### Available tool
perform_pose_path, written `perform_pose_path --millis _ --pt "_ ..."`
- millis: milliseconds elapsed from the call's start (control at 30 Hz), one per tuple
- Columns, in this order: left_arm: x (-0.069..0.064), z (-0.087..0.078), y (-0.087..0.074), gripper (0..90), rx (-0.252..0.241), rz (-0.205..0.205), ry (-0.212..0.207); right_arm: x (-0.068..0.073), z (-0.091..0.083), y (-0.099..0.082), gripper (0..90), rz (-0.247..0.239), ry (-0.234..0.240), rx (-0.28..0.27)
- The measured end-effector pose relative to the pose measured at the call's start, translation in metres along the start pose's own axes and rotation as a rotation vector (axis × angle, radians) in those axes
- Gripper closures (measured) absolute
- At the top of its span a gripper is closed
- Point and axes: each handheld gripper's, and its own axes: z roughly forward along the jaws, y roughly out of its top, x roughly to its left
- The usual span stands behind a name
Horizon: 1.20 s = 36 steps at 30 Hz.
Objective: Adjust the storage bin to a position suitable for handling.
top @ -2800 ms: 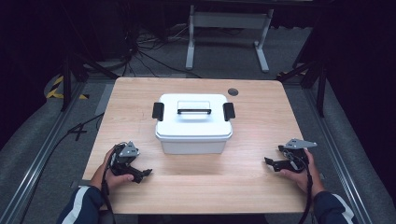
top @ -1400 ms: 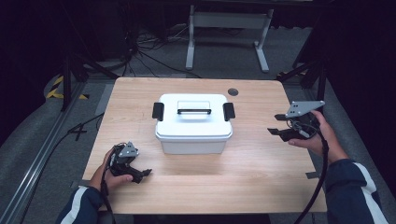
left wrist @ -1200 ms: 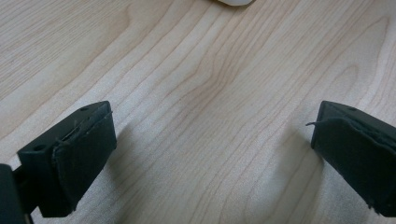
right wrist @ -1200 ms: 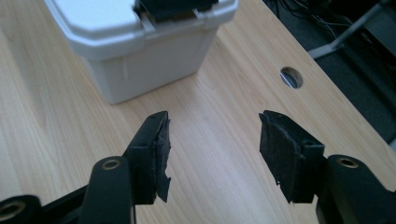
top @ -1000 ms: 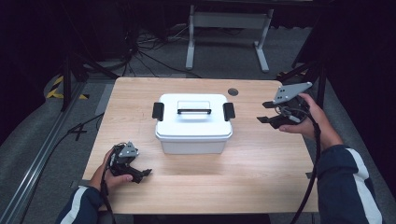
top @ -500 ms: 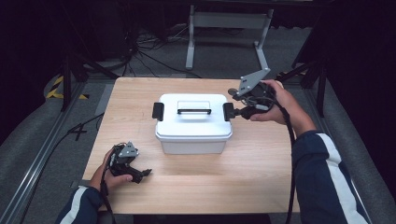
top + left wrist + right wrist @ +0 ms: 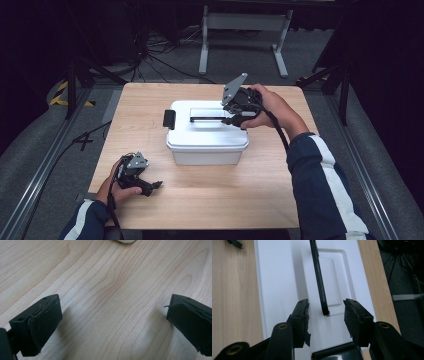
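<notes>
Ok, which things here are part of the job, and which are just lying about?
In the job:
- white lidded box
- its black handle
- right gripper, fingers open astride the handle's end

Lying about:
- left gripper, idle on the table
- metal stand behind
- floor cables

The white rectangular plastic storage box (image 7: 207, 135) stands upright near the middle of the light wooden table, its long sides running across the table. Its white lid (image 7: 279, 280) is seated on the body and closes it. The lid has rounded corners and a shallow rectangular recess (image 7: 335, 277) at its centre. A slim black carrying handle (image 7: 319, 277) lies folded flat along the length of the lid, crossing the recess; in the right gripper view, its near end sits at the recess edge. A black latch clip (image 7: 169, 119) is fitted on the short left end of the box. The body tapers slightly towards the base.
</notes>
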Motion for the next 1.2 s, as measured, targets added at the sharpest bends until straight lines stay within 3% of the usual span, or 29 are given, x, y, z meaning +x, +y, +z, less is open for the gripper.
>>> perform_pose_path --millis 200,300,400,600,967,1200 --pt "0.000 0.000 0.000 0.4 0.000 0.000 0.000 -0.001 0.016 0.012 62.6 -0.022 0.037 0.048" --pt "0.000 0.000 0.000 0.4 0.001 0.000 0.000 0.000 0.026 0.016 67.4 -0.040 0.022 0.097" --pt "0.000 0.000 0.000 0.4 0.000 0.000 0.000 0.000 0.030 0.020 72.4 -0.053 0.013 0.111" --pt "0.000 0.000 0.000 0.4 -0.001 0.000 0.000 0.002 0.029 0.028 83.0 -0.072 0.024 0.083" --pt "0.000 0.000 0.000 0.4 -0.004 -0.001 0.000 0.002 0.029 0.030 84.8 -0.096 0.000 0.090" --pt "0.000 0.000 0.000 0.4 0.001 0.000 0.000 0.002 0.025 0.031 85.1 -0.098 -0.005 0.052"
